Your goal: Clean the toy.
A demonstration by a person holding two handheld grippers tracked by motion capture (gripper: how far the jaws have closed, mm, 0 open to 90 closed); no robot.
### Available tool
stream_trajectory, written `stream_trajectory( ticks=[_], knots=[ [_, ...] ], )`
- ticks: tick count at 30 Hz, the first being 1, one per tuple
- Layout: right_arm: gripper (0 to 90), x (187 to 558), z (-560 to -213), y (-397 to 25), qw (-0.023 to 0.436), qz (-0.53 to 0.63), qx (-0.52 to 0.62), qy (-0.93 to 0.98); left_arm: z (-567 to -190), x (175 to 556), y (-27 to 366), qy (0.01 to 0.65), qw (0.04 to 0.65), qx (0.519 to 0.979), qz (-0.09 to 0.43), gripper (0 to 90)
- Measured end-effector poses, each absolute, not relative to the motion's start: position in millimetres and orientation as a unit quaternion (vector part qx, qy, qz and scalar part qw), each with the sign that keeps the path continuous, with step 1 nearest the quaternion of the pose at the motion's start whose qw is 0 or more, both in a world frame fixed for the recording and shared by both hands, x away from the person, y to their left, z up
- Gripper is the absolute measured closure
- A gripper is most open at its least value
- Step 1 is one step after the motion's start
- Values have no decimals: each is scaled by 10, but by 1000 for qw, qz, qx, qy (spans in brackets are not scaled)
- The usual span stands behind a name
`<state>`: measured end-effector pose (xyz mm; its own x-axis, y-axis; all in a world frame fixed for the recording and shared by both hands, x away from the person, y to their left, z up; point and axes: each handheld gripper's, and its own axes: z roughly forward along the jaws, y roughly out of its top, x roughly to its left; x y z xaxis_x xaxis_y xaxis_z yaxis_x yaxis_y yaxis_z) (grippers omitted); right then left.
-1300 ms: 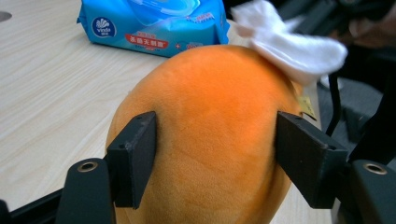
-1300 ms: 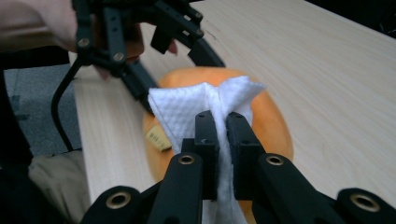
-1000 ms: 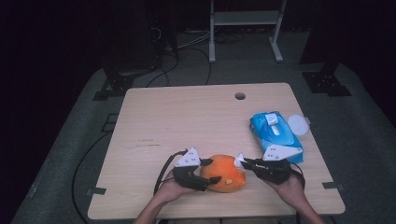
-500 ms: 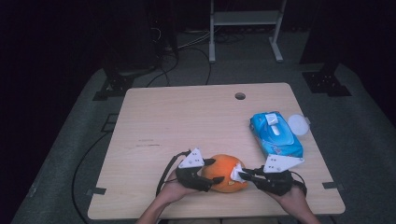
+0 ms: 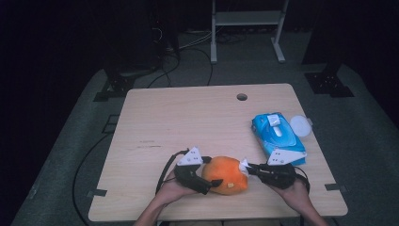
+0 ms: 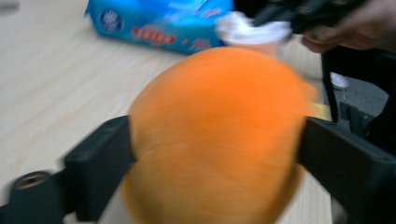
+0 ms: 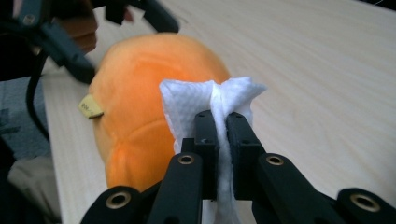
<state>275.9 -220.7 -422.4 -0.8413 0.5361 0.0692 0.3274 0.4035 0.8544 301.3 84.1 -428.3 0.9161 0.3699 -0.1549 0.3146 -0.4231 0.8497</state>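
Left gripper [image 5: 212,182] clamped around orange plush toy [image 5: 227,175] on tabletop [image 5: 197,122]. Right gripper [image 7: 222,122] pinched shut on white wet wipe [image 7: 205,103], touching the toy's side. Blue wipes pack [image 5: 276,137] just beyond.

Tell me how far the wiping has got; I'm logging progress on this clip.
Done: a white wet wipe is out of the blue wipe pack and pinched in the right tool. In hand: the left tool clamps the orange plush toy on the table, and the wipe sits at the toy's side. Left: the wiping itself; contact can't be told.
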Motion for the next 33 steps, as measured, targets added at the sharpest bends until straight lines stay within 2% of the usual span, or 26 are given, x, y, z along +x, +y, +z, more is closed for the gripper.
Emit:
stream_trajectory(
  ticks=[2, 5, 7, 9, 12, 16, 20, 22, 26, 29, 31, 33],
  knots=[
    [833, 2739, -4228, -2201, 107, 481, 257, 831, -4346, 3060, 817, 216, 485, 847, -3, 36],
    [833, 2719, -4219, -2170, 108, 479, 255, 833, -4374, 3069, 818, 221, 485, 846, -19, 68],
    [833, 2722, -4214, -2157, 107, 480, 252, 833, -4353, 3044, 827, 212, 491, 845, -7, 194],
    [833, 2737, -4186, -2136, 109, 481, 252, 832, -4297, 3005, 825, 194, 507, 840, 26, 282],
    [833, 2765, -4108, -2117, 125, 489, 254, 825, -4210, 2981, 809, 177, 517, 833, 83, 315],
    [833, 2816, -3997, -2071, 134, 510, 253, 811, -4149, 2944, 726, 151, 489, 842, 170, 317],
    [833, 2799, -3975, -1798, 146, 496, 212, 829, -4237, 2924, 609, 133, 463, 856, 188, 298],
    [834, 2797, -3993, -1746, 153, 488, 206, 834, -4256, 2955, 655, 141, 468, 855, 172, 264],
    [834, 2827, -4032, -1823, 149, 483, 220, 834, -4265, 3039, 747, 174, 486, 846, 135, 108],
    [834, 2831, -4061, -1876, 148, 482, 224, 834, -4288, 3118, 776, 210, 487, 842, 100, 48],
    [833, 2834, -4076, -1918, 151, 479, 227, 834, -4324, 3165, 786, 229, 486, 840, 70, 45],
    [833, 2838, -4086, -1943, 157, 473, 230, 836, -4334, 3152, 805, 227, 493, 837, 69, 112]
  ],
)
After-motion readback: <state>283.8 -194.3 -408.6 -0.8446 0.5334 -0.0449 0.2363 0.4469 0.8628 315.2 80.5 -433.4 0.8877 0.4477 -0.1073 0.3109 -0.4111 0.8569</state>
